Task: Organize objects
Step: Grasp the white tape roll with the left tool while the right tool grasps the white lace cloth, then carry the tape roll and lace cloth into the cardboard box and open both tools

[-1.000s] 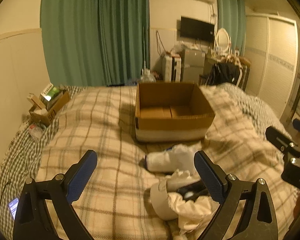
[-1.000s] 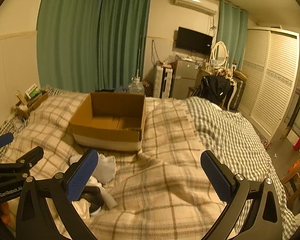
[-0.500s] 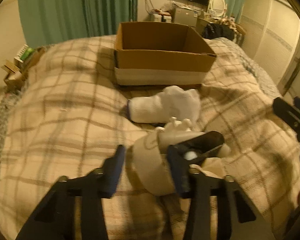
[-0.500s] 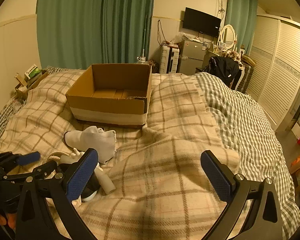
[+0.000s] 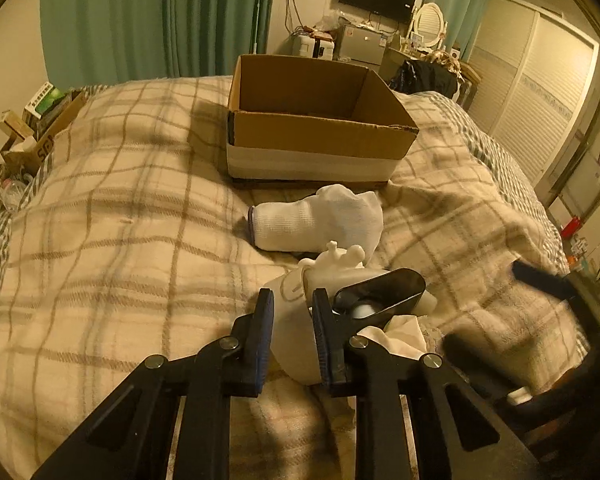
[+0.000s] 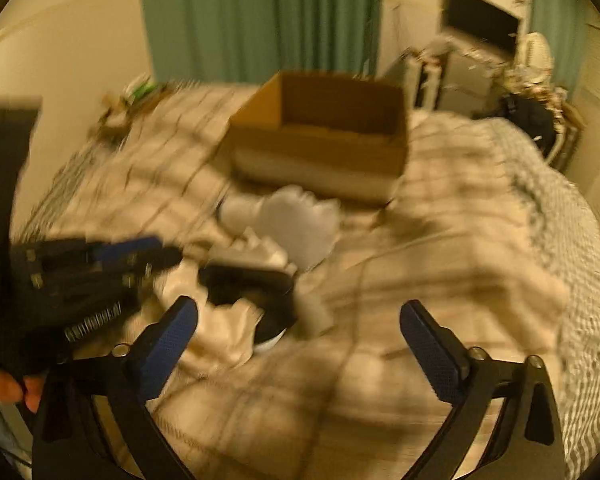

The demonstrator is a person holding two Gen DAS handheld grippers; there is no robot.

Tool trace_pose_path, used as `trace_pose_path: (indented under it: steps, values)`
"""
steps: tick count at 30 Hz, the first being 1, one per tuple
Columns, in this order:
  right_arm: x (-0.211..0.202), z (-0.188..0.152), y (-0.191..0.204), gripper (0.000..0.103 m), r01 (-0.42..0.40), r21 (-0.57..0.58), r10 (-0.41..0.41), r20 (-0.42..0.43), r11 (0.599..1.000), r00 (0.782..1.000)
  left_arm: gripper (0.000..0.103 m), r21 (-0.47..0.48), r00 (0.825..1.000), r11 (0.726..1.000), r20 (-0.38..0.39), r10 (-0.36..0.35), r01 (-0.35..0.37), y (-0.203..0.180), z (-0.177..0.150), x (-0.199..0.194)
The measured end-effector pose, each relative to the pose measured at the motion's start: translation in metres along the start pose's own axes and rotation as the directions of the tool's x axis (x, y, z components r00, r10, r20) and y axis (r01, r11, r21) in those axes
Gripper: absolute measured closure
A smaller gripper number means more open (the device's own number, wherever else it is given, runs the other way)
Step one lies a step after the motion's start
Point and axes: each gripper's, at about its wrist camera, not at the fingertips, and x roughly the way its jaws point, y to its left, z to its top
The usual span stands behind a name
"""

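We have the left gripper low over the plaid blanket, its blue-padded fingers drawn close together and clamped on the rolled white cloth that lies at the near end of a small heap of things. In that heap, just beyond the cloth, sits a white plastic piece with small knobs, and beside it on the right a glossy black object resting on crumpled cream fabric. A white glove with a blue cuff lies a little farther off, between the heap and the open cardboard box, which stands on the blanket near the middle of the bed. Our right gripper hangs above the blanket to the right of the heap with its fingers spread wide apart and nothing between them; its view is blurred, but the box and the glove still read clearly enough. Green curtains hang behind the bed.
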Motion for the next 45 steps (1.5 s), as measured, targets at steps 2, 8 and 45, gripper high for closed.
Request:
trace_pose_path:
  steps: [2, 8, 45]
  values:
    - [0.01, -0.003, 0.003, 0.018, -0.047, 0.001, 0.047, -0.035, 0.999, 0.998, 0.083, 0.0, 1.0, 1.0, -0.002, -0.001, 0.001, 0.002, 0.0, 0.001]
    - [0.04, -0.009, 0.017, 0.082, -0.17, -0.034, 0.163, -0.145, 0.985, 0.976, 0.072, 0.028, 1.0, 0.999, -0.015, 0.019, -0.018, -0.002, -0.001, 0.004]
    - [-0.076, 0.038, -0.01, 0.098, 0.197, -0.032, -0.189, 0.173, 0.98, 0.967, 0.073, 0.076, 0.988, 0.997, 0.155, 0.003, -0.015, -0.005, 0.05, -0.071]
